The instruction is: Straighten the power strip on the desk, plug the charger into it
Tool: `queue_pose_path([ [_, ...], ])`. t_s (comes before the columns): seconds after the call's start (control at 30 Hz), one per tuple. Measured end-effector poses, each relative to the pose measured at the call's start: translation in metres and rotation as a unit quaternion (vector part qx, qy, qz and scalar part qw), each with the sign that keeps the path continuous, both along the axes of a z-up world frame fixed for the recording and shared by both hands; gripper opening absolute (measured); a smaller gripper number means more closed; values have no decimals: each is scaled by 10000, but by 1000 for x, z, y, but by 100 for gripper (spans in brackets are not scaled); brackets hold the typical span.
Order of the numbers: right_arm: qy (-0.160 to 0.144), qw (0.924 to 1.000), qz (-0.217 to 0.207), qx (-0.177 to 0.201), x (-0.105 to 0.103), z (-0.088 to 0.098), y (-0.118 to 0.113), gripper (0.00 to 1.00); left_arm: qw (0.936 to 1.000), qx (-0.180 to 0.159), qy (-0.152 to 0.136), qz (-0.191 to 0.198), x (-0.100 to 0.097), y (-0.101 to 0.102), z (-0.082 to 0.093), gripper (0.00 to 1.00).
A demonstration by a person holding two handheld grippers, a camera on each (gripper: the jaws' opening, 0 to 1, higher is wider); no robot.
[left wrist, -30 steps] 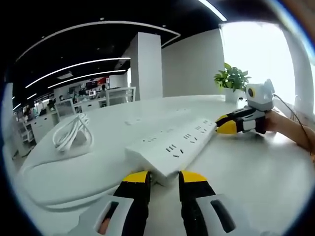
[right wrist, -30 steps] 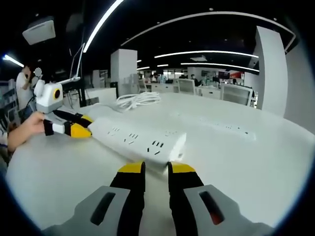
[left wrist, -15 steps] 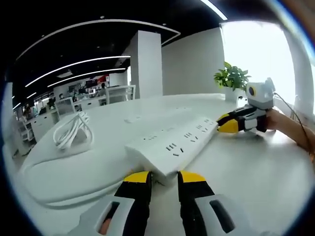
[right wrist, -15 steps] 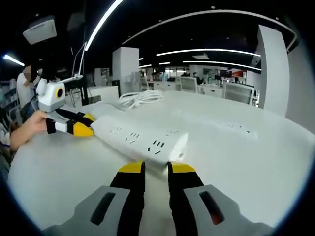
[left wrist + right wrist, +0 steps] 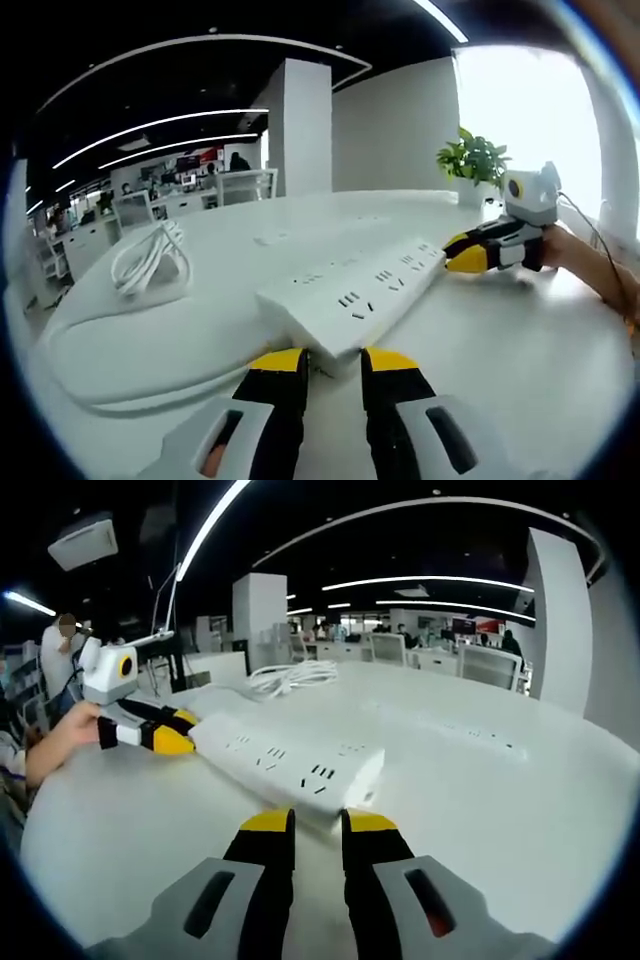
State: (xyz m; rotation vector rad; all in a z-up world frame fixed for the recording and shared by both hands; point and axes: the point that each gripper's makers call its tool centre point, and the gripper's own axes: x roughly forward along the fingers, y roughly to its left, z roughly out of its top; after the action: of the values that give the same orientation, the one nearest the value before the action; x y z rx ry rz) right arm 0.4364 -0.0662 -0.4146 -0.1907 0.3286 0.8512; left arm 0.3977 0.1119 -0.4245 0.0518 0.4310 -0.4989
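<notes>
A long white power strip (image 5: 355, 292) lies flat on the white desk (image 5: 520, 350), and everything else is placed from it. In the left gripper view the left gripper (image 5: 333, 362) sits at the strip's near end, its 2 yellow-tipped jaws only a narrow gap apart with the strip's end edge just above the tips; whether they actually pinch the end cannot be told. At the strip's far end the right gripper (image 5: 462, 255) comes in from the right, its yellow tips touching or just beside that end, with a person's hand (image 5: 575, 255) behind it. Well apart from the strip, off to the left of it, a coiled white cable (image 5: 148, 262) rests on the desk. Beyond the strip's far end a green potted plant (image 5: 472, 165) stands near the bright window.

In the right gripper view the strip (image 5: 290, 765) runs away to the left, its socket face up. The right gripper (image 5: 308, 825) is at the near end, jaws nearly closed with a thin gap, the strip's end just above them; a grip cannot be confirmed. The left gripper (image 5: 170, 738) meets the far end, a hand (image 5: 62, 742) holding it. The coiled cable (image 5: 290, 678) lies beyond the strip
</notes>
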Motion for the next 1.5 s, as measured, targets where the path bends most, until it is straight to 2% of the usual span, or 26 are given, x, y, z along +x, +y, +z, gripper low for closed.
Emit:
queue_pose_path([
  [0.63,92,9999,-20,37,-11,0,3,18,9998,-41,184,-23,-11,4,1,21],
  [1.23,-28,10000,-33,42,-23,-3,2,17,9997,19,257,-56,-14,6,1,21],
  [1.5,30,10000,-11,79,-25,-3,1,15,9996,28,291,-67,-17,5,1,21],
])
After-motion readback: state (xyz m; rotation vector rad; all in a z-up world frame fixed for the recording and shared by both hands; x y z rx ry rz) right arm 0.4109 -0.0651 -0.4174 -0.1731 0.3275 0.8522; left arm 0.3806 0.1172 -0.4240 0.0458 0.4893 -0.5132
